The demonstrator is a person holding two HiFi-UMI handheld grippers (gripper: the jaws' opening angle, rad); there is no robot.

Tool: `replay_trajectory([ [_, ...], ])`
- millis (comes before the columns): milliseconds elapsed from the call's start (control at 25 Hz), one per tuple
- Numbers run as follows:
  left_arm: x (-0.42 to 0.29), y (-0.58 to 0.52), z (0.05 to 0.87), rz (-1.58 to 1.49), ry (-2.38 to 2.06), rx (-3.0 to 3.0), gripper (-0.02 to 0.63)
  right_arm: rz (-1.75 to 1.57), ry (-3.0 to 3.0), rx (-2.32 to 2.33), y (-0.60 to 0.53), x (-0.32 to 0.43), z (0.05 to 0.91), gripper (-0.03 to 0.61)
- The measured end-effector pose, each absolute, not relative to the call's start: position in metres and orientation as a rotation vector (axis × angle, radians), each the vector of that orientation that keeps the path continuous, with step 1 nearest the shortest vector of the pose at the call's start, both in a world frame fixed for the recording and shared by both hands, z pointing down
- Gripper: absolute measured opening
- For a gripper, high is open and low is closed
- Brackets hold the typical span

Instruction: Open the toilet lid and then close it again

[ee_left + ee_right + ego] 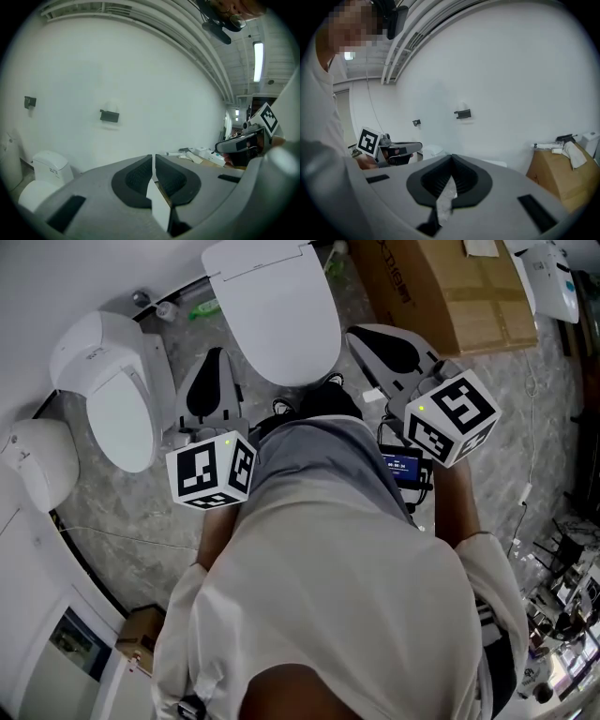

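Toilet lid [274, 310] lies closed on the bowl straight ahead of the person, with the left gripper [216, 357] and right gripper [361, 334] flanking its front end, both with jaws pressed together on nothing, and a cardboard box [450, 296] stands right, white items lying on top.

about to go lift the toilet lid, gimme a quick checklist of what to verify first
1. Toilet lid down, ready to lift: ok.
2. Left gripper empty, jaws shut: ok for hooking under the rim, not ok for a pinch.
3. Right gripper empty, jaws shut: same.
4. Contact with the lid: none seen, grippers flank its front end: not ok yet.
5. Sides: cardboard box and neighbouring toilet stand apart from it: ok.
6. Room behind the lid to swing up: cannot tell.
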State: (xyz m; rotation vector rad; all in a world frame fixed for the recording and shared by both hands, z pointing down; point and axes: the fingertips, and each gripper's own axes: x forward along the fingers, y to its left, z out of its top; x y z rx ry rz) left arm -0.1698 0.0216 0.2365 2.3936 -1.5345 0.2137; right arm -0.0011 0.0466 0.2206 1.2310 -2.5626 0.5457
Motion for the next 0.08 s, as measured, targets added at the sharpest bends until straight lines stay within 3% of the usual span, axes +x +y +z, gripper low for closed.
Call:
replay_trajectory([
  [80,-0.1723,0.0203,0.2366,0.223,-1.531,2.403,0.014,0.537,-2.557,1.226,0.0433,-0.0034,0.2219,0.009],
])
